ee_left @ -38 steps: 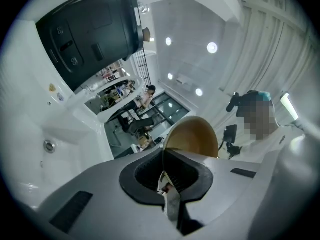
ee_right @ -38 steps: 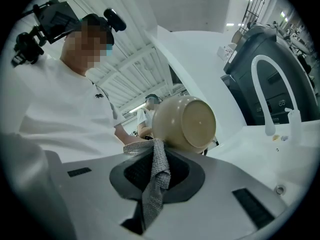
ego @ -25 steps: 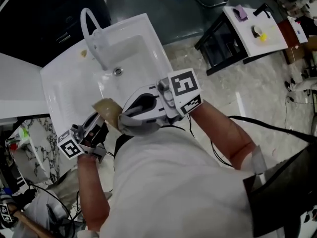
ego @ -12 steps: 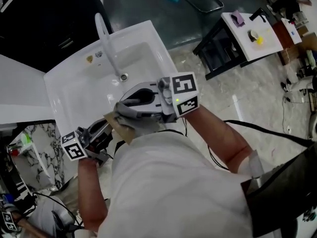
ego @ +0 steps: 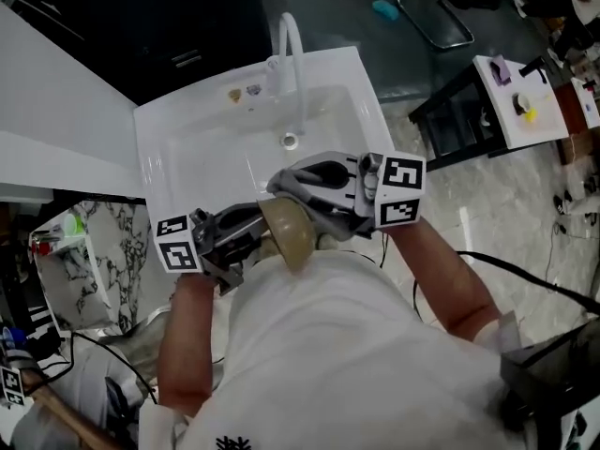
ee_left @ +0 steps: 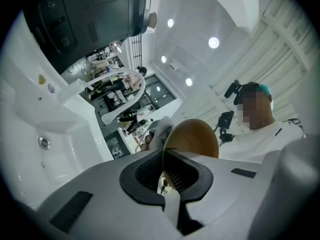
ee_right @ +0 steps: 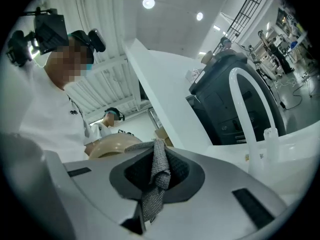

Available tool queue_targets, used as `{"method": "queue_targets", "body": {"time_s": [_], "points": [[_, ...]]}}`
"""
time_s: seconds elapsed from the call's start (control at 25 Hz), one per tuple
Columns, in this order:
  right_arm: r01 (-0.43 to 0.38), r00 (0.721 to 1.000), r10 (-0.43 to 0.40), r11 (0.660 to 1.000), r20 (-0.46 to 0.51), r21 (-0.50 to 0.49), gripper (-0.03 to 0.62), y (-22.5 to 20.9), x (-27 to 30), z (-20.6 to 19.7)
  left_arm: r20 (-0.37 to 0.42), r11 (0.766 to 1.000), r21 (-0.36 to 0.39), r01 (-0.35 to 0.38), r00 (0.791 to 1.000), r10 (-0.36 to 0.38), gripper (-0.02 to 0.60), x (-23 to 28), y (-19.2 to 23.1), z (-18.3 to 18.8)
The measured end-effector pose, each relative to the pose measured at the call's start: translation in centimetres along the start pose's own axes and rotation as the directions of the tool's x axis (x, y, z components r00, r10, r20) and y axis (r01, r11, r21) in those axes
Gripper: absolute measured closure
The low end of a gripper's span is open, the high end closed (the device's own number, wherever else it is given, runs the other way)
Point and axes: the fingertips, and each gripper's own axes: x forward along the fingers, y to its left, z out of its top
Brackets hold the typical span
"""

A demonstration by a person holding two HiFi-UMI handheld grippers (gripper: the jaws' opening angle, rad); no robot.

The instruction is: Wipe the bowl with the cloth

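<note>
While my left gripper (ego: 246, 235) clamps the rim of the tan bowl (ego: 289, 235), holding it at the front edge of the sink (ego: 178, 157), my right gripper (ego: 314, 187) pinches the grey cloth (ee_right: 160, 170) just beside it (mid-wipe, I judge), and next needs firm contact inside the bowl.

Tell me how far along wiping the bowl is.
Done: both picked up, the left hand-held gripper shut on the rim of the bowl, the right hand-held gripper shut on the grey cloth. In hand: cloth held right beside the bowl above the front edge of the sink. Left: the wiping itself; how much is wiped isn't visible.
</note>
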Motion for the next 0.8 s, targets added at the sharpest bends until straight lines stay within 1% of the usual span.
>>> {"method": "queue_targets", "body": {"time_s": [0.08,0.16,0.24,0.32,0.44,0.56,0.68,0.8], "points": [[0.023,1.000,-0.023,1.000,-0.018,0.010,0.562,-0.3,0.5,-0.6,0.020,1.000,-0.002,0.019,1.000,-0.018,0.561,-0.5,-0.3,0.9],[0.045,0.998,-0.045,0.999,-0.036,0.016,0.562,-0.6,0.8,-1.3,0.044,1.000,0.000,0.022,0.999,-0.022,0.562,-1.1,-0.5,1.8],[0.060,0.997,-0.059,0.998,-0.058,0.017,0.562,-0.7,1.2,-2.1,0.071,1.000,0.002,0.012,0.997,-0.012,0.561,-1.9,-0.4,2.9],[0.067,0.995,-0.065,0.998,-0.075,0.022,0.562,-0.6,1.7,-2.8,0.092,1.000,0.004,-0.017,0.996,0.016,0.561,-3.1,0.1,3.9],[0.071,0.994,-0.067,0.997,-0.089,0.037,0.562,-0.2,2.3,-3.7,0.120,0.996,-0.008,-0.090,0.989,0.090,0.563,-5.0,1.5,5.2],[0.074,0.992,-0.069,0.996,-0.101,0.042,0.562,0.5,2.7,-4.4,0.146,0.985,-0.026,-0.170,0.974,0.172,0.563,-6.9,3.1,6.3],[0.083,0.992,-0.078,0.996,-0.099,0.042,0.562,1.1,3.1,-4.7,0.165,0.966,-0.050,-0.252,0.952,0.257,0.563,-8.6,4.8,7.1],[0.107,0.990,-0.104,0.994,-0.096,0.028,0.562,1.5,3.6,-5.0,0.162,0.937,-0.079,-0.340,0.923,0.349,0.561,-10.6,6.8,7.4]]}}
